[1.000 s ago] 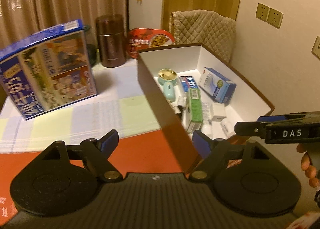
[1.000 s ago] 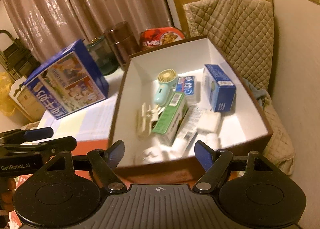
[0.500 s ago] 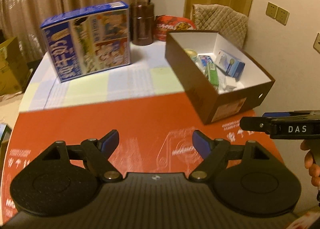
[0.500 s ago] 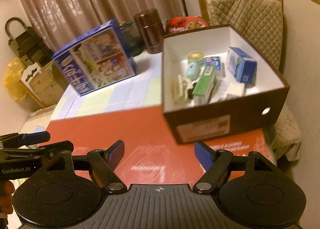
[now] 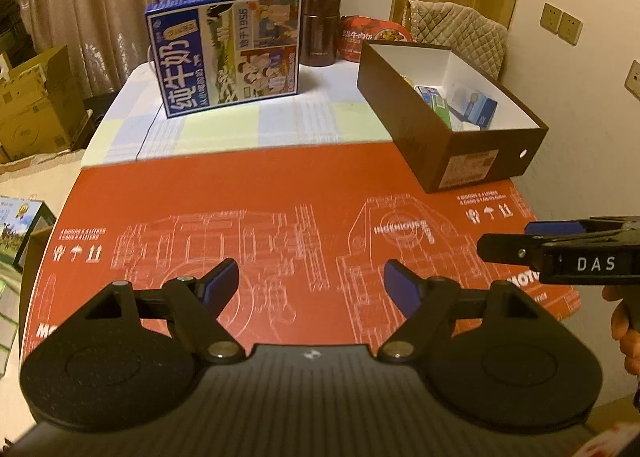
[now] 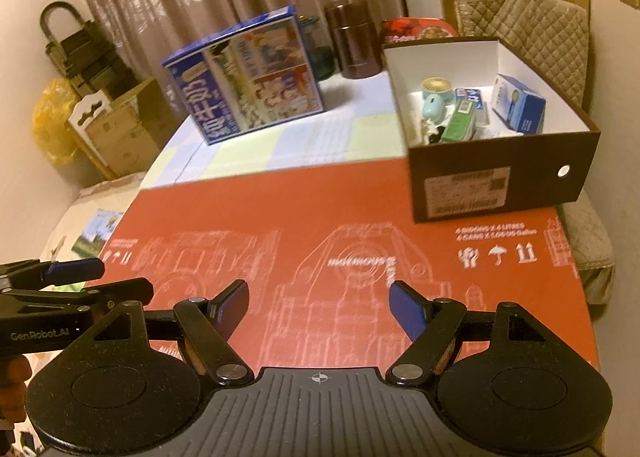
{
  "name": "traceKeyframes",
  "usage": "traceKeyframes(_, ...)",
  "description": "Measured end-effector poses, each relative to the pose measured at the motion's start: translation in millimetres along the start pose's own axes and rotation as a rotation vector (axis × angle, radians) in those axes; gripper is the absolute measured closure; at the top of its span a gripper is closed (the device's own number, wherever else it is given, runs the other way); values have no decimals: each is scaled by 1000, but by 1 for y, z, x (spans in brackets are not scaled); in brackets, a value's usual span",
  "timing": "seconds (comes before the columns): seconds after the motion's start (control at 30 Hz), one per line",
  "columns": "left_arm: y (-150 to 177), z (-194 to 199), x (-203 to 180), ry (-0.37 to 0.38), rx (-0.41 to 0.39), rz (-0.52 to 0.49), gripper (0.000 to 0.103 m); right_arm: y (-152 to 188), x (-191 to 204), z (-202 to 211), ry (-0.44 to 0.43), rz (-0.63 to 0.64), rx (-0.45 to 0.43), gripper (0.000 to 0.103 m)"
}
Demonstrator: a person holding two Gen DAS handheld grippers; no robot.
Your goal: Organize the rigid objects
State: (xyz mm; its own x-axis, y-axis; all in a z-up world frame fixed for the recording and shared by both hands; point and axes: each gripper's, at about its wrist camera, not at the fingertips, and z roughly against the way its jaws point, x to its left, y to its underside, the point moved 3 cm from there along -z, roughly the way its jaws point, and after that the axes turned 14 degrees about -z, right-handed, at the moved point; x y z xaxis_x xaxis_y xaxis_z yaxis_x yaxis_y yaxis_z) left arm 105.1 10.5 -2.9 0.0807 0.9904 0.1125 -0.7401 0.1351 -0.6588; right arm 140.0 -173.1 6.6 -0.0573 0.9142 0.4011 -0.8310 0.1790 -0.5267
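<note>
A: Where's the brown box?
B: Far right on the bench, with the small items inside it.
A: And the tools?
B: Left tool and right tool both gape apart, empty, above the near red sheet.

Shoebox w/ items on table right; milk carton behind-left.
</note>
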Motion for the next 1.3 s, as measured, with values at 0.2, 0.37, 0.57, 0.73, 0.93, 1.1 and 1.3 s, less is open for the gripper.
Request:
traceKeyframes(0.2,24,17,3,-2,2,12,26,29,15,8,5,31,14,29)
traceKeyframes(0.37,38,27,6,-7,5,19,26,48,23,11,7,37,28,29)
traceKeyframes(0.57,50,34,8,-5,7,23,26,61,30,13,10,43,36,29)
traceKeyframes(0.73,55,37,11,-9,8,29,26,67,36,12,9,48,43,29)
traceKeyframes(0.93,57,37,16,-12,12,32,26,70,41,9,10,56,51,29)
traceKeyframes(1.1,57,34,19,-13,17,33,26,69,42,5,17,60,59,29)
traceKeyframes(1.3,57,32,22,-14,22,37,26,68,44,2,19,64,66,29)
